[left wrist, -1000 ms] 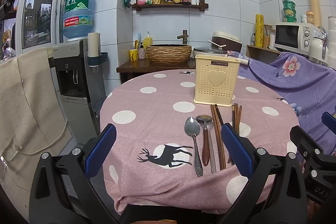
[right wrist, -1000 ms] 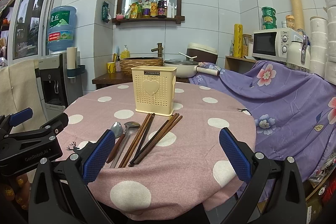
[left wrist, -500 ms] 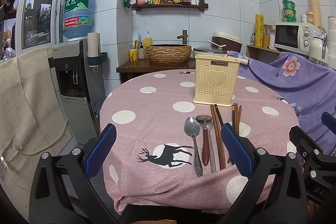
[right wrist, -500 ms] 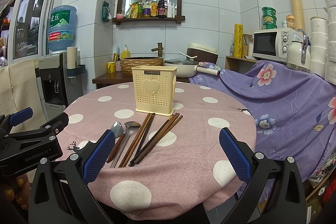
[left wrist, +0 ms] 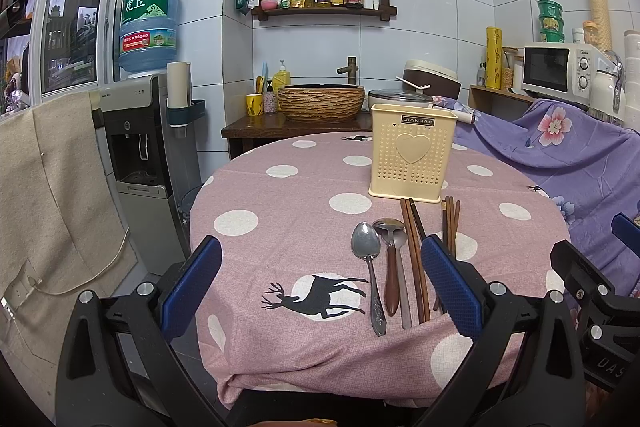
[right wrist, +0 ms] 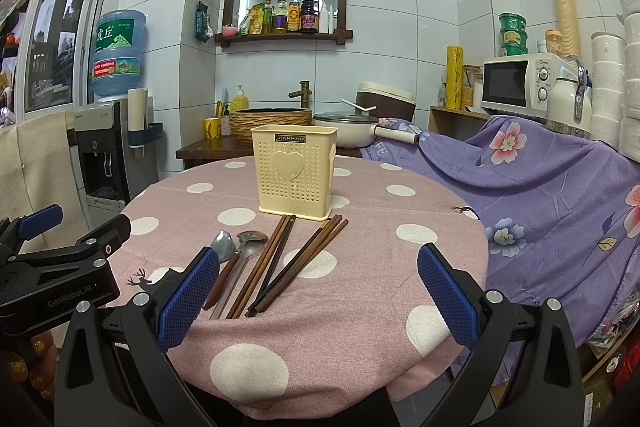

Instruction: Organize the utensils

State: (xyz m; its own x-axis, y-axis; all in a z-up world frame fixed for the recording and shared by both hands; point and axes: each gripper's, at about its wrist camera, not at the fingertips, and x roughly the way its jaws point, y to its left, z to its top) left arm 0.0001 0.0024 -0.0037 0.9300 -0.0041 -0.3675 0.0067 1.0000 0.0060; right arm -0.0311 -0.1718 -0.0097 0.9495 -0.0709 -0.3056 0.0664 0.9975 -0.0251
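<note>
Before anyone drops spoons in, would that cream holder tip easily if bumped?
Probably. The cream holder stands tall on a narrow base, looks like thin perforated plastic, so likely light. It sits on a tablecloth, which may let it slide rather than topple.

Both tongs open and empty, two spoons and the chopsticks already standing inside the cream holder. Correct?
Not quite. The spoons and chopsticks lie flat on the tablecloth in front of the cream holder, as both wrist views show. The left tongs and right tongs are open and empty.

The left gripper (left wrist: 320, 285) hangs wide open over the counter (left wrist: 280, 227) edge. Ahead lie two spoons (left wrist: 380, 267) and chopsticks (left wrist: 416, 251), before a cream holder (left wrist: 412, 157).
</note>
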